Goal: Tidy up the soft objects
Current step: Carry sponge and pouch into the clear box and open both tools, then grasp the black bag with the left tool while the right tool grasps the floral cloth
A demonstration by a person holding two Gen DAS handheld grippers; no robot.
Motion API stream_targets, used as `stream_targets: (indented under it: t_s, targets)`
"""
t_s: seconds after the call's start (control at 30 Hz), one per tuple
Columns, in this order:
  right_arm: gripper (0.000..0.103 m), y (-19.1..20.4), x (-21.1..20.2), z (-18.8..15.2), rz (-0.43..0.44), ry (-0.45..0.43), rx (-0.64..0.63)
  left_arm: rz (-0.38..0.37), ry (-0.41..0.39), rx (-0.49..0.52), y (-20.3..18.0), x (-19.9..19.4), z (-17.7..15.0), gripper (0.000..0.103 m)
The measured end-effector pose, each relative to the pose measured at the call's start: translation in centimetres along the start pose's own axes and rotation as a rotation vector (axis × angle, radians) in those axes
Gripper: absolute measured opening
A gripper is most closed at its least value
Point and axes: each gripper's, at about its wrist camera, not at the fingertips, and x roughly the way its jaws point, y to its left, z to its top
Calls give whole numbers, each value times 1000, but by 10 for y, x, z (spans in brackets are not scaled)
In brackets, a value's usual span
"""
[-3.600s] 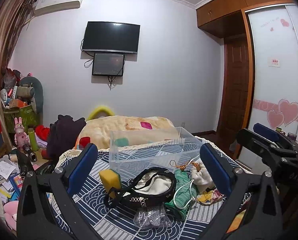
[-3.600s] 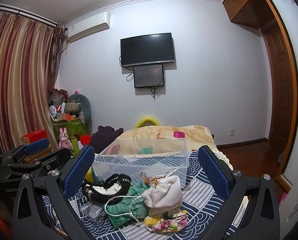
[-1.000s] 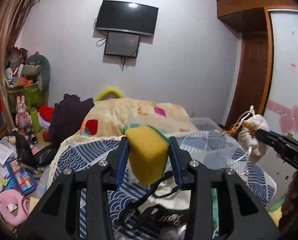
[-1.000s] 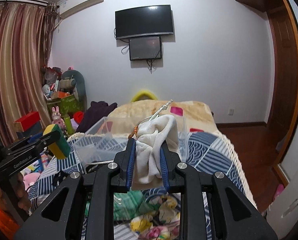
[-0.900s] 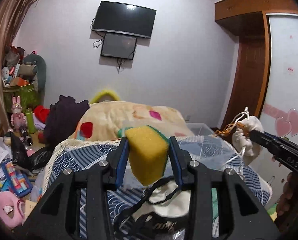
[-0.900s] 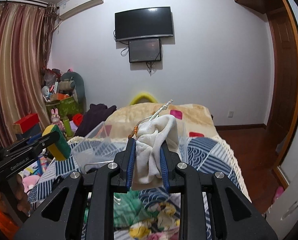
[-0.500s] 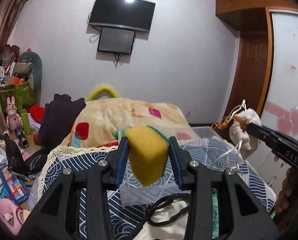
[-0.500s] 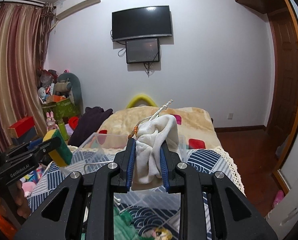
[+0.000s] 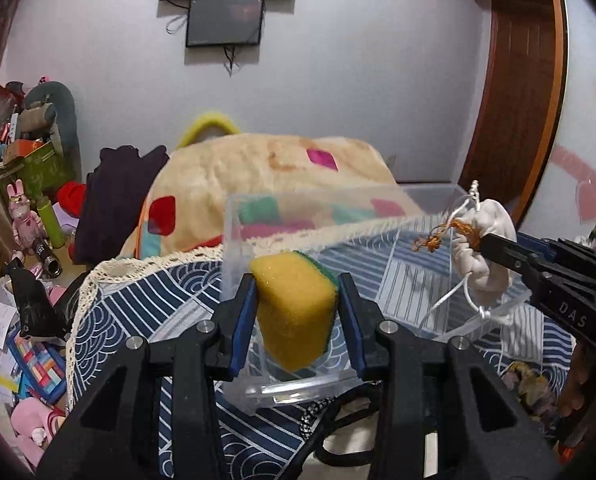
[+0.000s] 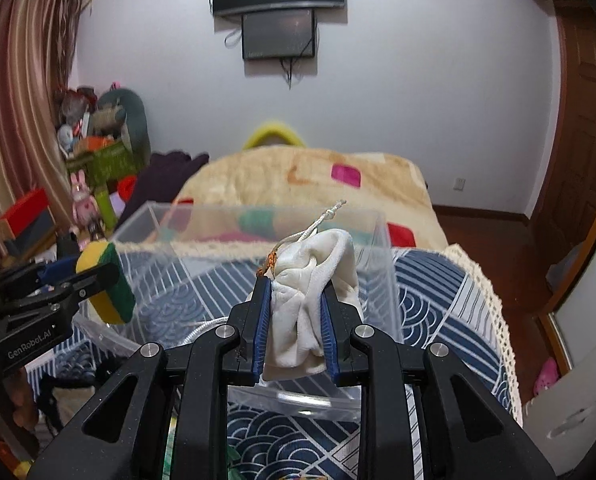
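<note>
My left gripper (image 9: 297, 304) is shut on a yellow sponge with a green backing (image 9: 294, 312), held over the near left corner of a clear plastic bin (image 9: 234, 240). The sponge also shows in the right wrist view (image 10: 106, 284). My right gripper (image 10: 296, 316) is shut on a white drawstring pouch (image 10: 314, 292) with a cord and an orange tassel, held above the bin (image 10: 382, 264). In the left wrist view the pouch (image 9: 486, 240) hangs over the bin's right side.
The bin stands on a blue patterned cloth with a lace edge (image 10: 478, 280). A black and white bag (image 9: 338, 420) lies on it below the left gripper. A beige blanket (image 9: 266, 168) lies behind. Clutter and toys (image 9: 26, 216) fill the floor at left.
Both grippers have moved forward and down toward the bin, each still holding its object. The bin now fills the view right under the sponge and pouch.
</note>
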Motion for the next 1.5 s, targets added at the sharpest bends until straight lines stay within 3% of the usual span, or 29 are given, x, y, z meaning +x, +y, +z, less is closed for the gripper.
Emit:
stream_targets:
  t_s: [0.3, 0.4, 0.5, 0.67, 0.8, 0.9, 1.2, 1.37, 1.5]
  targets:
    - [25, 1, 10, -2, 11, 67, -41, -6, 42, 77, -15, 6, -6, 46]
    - [33, 3, 9, -1, 16, 65, -51, -14, 39, 74, -16, 3, -5, 56]
    - [42, 6, 5, 0, 14, 51, -59, -24, 32, 71, -17, -1, -5, 59]
    - [44, 7, -10, 6, 14, 11, -62, -48, 16, 55, -16, -15, -4, 65]
    - [61, 2, -27, 7, 11, -39, -49, -76, -12, 37, -17, -34, -4, 74]
    - [61, 0, -42, 3, 6, -65, -49, -123, -11, 34, -22, -43, -8, 82]
    - [62, -15, -63, -28, 15, -35, -19, -209, 79, 53, -47, -41, -36, 83]
    - [62, -18, -63, -51, 20, 10, -2, -154, 93, 79, -52, -34, -49, 83]
    - [62, -20, -61, -70, 36, 53, 7, -133, 104, 31, -36, -37, -57, 83]
